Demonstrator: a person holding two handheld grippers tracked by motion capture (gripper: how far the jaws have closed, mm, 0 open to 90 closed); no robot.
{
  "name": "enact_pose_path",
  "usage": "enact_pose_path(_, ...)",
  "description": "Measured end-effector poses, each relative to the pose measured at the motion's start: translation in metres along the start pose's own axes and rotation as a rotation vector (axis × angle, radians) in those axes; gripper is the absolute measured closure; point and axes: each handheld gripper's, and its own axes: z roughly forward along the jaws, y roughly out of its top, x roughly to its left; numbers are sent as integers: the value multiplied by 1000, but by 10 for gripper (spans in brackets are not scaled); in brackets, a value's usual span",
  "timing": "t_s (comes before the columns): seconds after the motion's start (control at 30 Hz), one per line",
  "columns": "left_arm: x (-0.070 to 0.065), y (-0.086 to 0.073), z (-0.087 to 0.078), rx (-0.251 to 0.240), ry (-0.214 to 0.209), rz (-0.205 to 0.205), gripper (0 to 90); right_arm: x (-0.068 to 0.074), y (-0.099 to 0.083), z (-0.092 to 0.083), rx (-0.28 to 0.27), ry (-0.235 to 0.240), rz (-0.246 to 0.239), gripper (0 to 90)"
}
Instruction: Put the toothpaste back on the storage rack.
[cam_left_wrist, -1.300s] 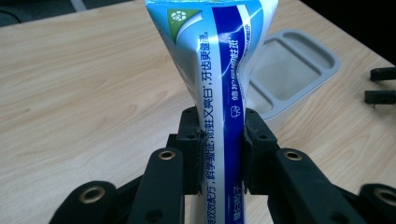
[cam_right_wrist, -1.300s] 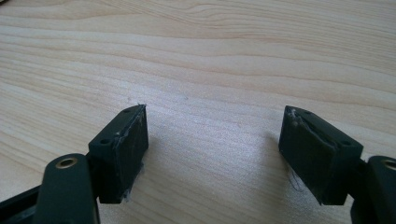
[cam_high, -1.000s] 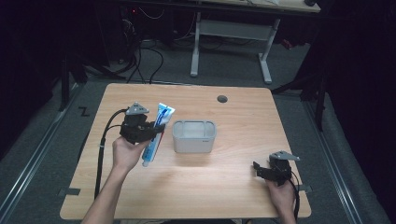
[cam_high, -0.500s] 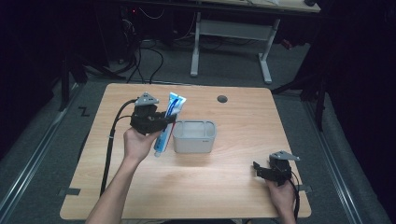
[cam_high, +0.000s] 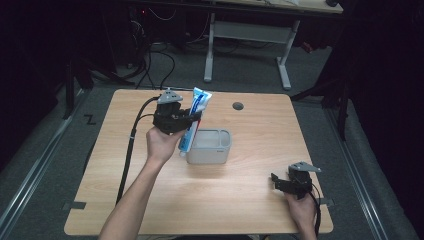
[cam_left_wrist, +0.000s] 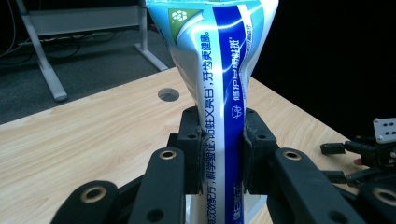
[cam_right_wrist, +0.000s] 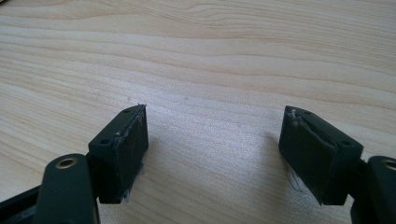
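A blue and white toothpaste tube (cam_high: 195, 118) hangs tilted above the left edge of a small grey bin (cam_high: 211, 146) in the middle of the wooden table (cam_high: 250, 200). My left gripper (cam_high: 192, 118) is shut on the tube's middle. In the left gripper view the two black pads (cam_left_wrist: 191, 144) press on the tube (cam_left_wrist: 219, 79), whose flat crimped end points up. My right gripper (cam_high: 278, 181) rests near the table's front right corner, jaws open. In the right gripper view its pads (cam_right_wrist: 123, 149) stand wide apart over bare wood with nothing between them.
A round cable hole (cam_high: 238, 106) lies in the tabletop behind the bin. A black cable (cam_high: 131, 150) trails from the left gripper off the table's left side. Beyond the table stand white desk legs (cam_high: 285, 70) on a grey floor.
My left hand has carried the tube to the right and upward, from left of the bin to above its left edge. The right gripper has stayed put.
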Motion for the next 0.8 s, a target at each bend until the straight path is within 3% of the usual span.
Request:
enact_pose_path(0.27, 6, 2, 15, 1, 5, -7, 743, 0, 0, 0, 1, 0, 4, 239)
enact_pose_path(0.8, 3, 13, 43, -13, -18, -16, 743, 0, 0, 0, 1, 0, 6, 239)
